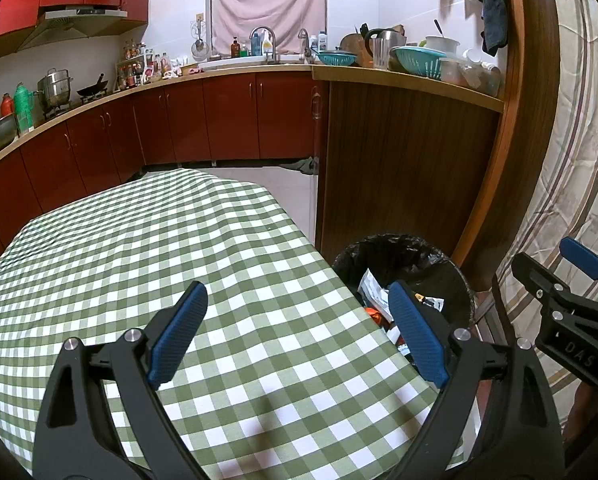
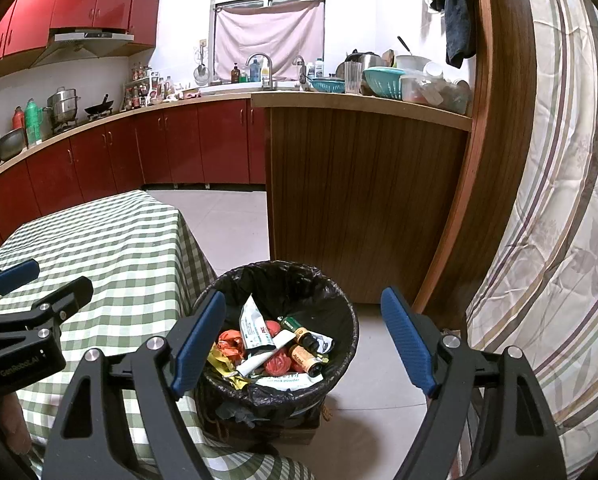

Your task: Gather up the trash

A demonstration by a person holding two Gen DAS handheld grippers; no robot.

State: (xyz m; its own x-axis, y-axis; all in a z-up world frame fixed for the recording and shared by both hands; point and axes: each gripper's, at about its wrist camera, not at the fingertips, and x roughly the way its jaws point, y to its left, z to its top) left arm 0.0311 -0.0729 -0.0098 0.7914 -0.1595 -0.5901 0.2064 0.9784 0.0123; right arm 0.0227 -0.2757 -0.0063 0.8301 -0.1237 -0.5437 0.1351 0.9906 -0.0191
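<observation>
A bin with a black liner (image 2: pixel 339 320) stands on the floor beside the table and holds trash: white packets (image 2: pixel 255 330), small bottles (image 2: pixel 305 356), orange and red wrappers (image 2: pixel 231 344). My right gripper (image 2: pixel 303 340) is open and empty, hovering above the bin. My left gripper (image 1: pixel 299 332) is open and empty, above the right edge of the green checked tablecloth (image 1: pixel 159 248); the bin (image 1: pixel 451 268) is just to its right. The right gripper (image 1: pixel 571 280) shows at the right edge of the left wrist view, and the left gripper (image 2: pixel 39 288) at the left of the right wrist view.
A wooden counter panel (image 2: pixel 363 200) stands behind the bin. A striped floral curtain (image 2: pixel 559 220) hangs on the right. Red kitchen cabinets (image 1: pixel 219 120) and a cluttered worktop run along the back. Tiled floor (image 2: pixel 227 224) lies between table and cabinets.
</observation>
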